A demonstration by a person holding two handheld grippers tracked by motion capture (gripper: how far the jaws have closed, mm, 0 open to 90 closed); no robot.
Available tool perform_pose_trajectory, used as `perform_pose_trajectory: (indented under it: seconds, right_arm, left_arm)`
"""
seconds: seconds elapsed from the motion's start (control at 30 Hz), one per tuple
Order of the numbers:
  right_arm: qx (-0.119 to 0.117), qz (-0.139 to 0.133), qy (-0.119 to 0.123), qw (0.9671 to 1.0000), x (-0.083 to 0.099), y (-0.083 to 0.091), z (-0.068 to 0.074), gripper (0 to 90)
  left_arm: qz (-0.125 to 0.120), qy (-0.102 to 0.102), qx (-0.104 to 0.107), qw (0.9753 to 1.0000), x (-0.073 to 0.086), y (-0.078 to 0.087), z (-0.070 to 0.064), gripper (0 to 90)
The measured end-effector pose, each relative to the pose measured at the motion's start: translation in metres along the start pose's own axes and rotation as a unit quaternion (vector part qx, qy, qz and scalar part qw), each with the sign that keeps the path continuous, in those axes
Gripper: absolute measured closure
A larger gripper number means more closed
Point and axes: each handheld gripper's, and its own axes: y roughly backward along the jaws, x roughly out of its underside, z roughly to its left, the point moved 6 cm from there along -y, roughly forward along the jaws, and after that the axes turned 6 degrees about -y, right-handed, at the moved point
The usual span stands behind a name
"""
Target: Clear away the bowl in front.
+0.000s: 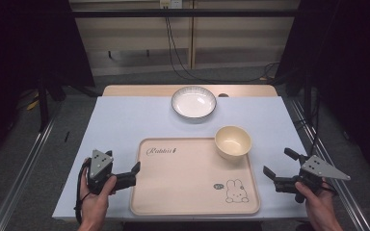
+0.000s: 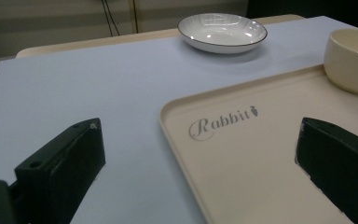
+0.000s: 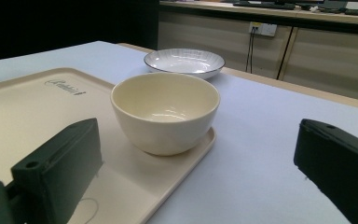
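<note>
I see a cream rectangular plastic tray (image 1: 183,192) with grey "Rabbit" lettering and a small rabbit drawing, a plain cream round bowl (image 1: 232,142), a white ribbed plate with dark rim (image 1: 193,102), and a pale blue table cover (image 1: 120,125).

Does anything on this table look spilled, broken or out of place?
Nothing stands out. The cream bowl sits upright in the tray's far right corner, the white plate lies flat beyond it, and both look empty and intact.
</note>
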Motion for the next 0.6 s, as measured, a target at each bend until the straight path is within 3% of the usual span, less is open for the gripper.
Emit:
perform_pose_trajectory:
  seconds: [0.07, 0.2, 0.27, 0.33, 0.5, 0.6]
  right_arm:
    - [0.0, -0.001, 0.0, 1.0, 0.0, 0.0, 0.0, 0.5]
    - [0.002, 0.002, -0.002, 1.0, 0.0, 0.0, 0.0, 0.5]
    - [0.003, 0.003, -0.001, 1.0, 0.001, 0.0, 0.0, 0.5]
    - [0.007, 0.004, -0.003, 1.0, 0.001, 0.001, -0.001, 0.5]
    - [0.01, 0.011, -0.004, 0.9999, 0.003, -0.001, -0.003, 0.4]
    - [0.009, 0.024, -0.008, 0.9996, 0.006, -0.003, -0.004, 0.4]
  left_arm:
    - [0.005, 0.018, -0.01, 0.9998, 0.006, 0.004, 0.002, 1.6]
    - [-0.007, 0.025, -0.01, 0.9996, 0.013, 0.014, 0.006, 1.5]
    - [-0.009, 0.041, -0.013, 0.999, 0.018, 0.019, 0.011, 1.3]
    - [-0.009, 0.033, -0.012, 0.9993, 0.024, 0.022, 0.014, 1.1]
    - [-0.019, 0.046, -0.024, 0.9985, 0.027, 0.023, 0.023, 1.3]
    - [-0.015, 0.043, -0.025, 0.9986, 0.027, 0.025, 0.025, 1.6]
